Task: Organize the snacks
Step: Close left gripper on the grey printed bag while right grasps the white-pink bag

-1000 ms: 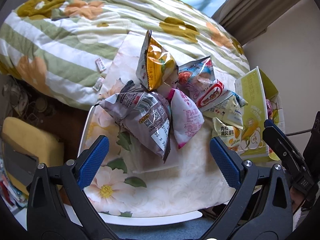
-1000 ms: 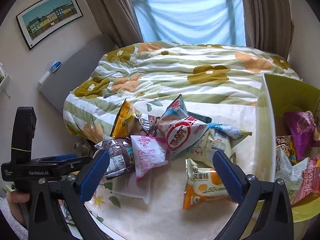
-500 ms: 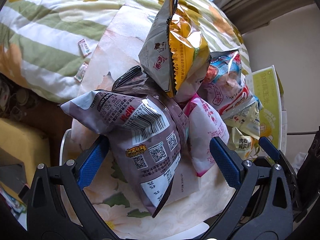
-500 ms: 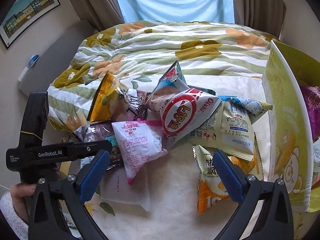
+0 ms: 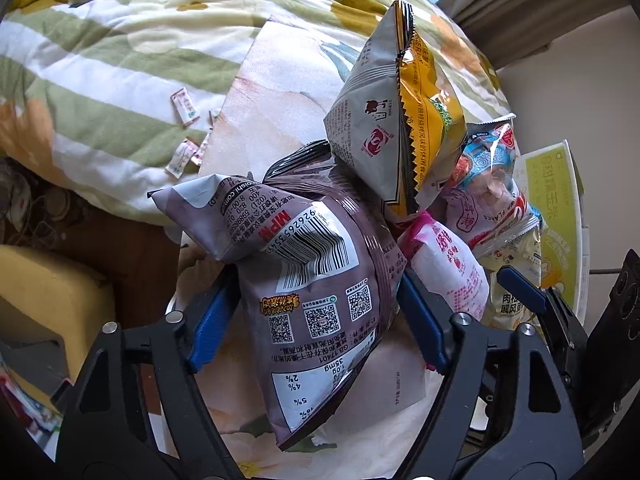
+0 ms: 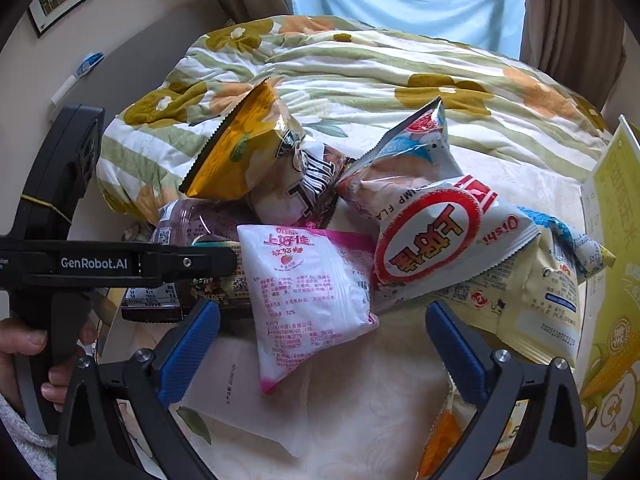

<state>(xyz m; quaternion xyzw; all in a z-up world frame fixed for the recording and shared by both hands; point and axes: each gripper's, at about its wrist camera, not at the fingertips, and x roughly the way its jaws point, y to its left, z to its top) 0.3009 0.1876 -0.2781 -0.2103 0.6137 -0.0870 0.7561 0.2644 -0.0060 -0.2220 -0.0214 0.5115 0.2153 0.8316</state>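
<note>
A heap of snack bags lies on a floral-cloth table (image 6: 360, 408). My left gripper (image 5: 316, 324) points steeply down, its jaws closing, and both blue pads touch the sides of a purple-brown bag (image 5: 320, 280) with a barcode. Against that bag lean a yellow bag (image 5: 432, 120) and a pink-and-white bag (image 5: 448, 264). In the right wrist view, my right gripper (image 6: 324, 346) stands open just over the pink-and-white bag (image 6: 312, 296), whose lower end lies between the pads without contact. A red-and-white bag (image 6: 432, 240) and a pale yellow bag (image 6: 532, 304) lie to its right.
A yellow-green carton (image 6: 616, 248) stands at the table's right edge. A striped floral quilt (image 6: 360, 72) on a bed lies behind the heap. An orange bag (image 6: 444, 432) shows under the right finger. A hand (image 6: 24, 344) grips the left tool's handle at the left.
Both grippers have come down and closer to the heap. The left jaws went from wide apart to closed in against the purple-brown bag. The right gripper now hangs over the pink-and-white bag.
</note>
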